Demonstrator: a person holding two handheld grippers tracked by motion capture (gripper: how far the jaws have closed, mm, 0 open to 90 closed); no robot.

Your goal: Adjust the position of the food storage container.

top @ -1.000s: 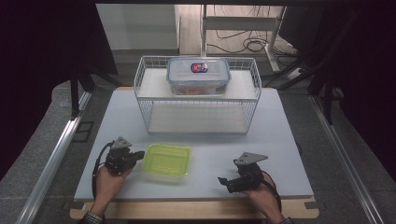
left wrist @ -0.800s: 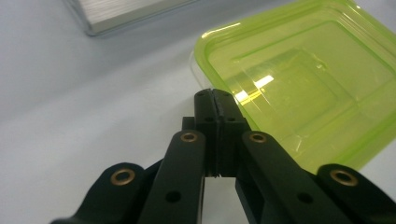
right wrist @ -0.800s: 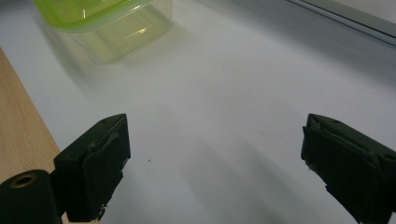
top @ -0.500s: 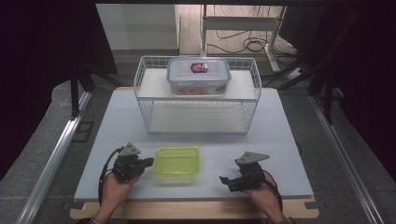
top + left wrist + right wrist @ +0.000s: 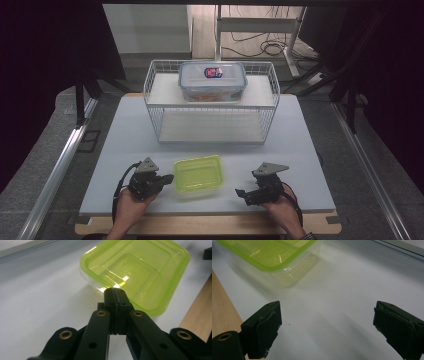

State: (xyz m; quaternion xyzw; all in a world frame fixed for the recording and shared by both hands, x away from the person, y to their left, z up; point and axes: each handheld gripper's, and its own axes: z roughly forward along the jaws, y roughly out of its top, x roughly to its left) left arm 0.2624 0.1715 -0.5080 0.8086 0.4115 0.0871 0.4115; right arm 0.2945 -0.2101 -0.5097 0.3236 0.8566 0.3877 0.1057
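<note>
High view: white tabletop [image 5: 125,150] fills the middle of the frame. In the upper centre stands a white wire basket rack [image 5: 212,107], and on its top shelf sits a clear lidded food box [image 5: 213,81] with a red and blue label. Lower centre, near the tabletop's front edge, lies the green-lidded container [image 5: 198,173], flat, lid on, clear tub beneath.

Left gripper [image 5: 167,178], lower left of the frame: jaws closed together, tips at the container's left rim. In the left gripper view the closed jaws point at the near corner of the lid [image 5: 140,272]; nothing is between them. Whether the tips actually touch the rim I cannot tell; they read as touching or just beside it.

Right gripper [image 5: 241,192], lower right: jaws spread wide, empty, set apart from the container's right side. The right gripper view has the container [image 5: 274,260] in the upper left, beyond the open jaws, with bare tabletop between them.

Judged step: positioning the container on the tabletop, with the closed left gripper serving as a pusher against its left edge; no grasp taken yet.

Next move, as judged: the right gripper must travel toward the container and bracket its right rim or side wall before closing. The tub is light and slick-bottomed, so a one-sided push would skate it; the left gripper should brace the opposite edge.
</note>
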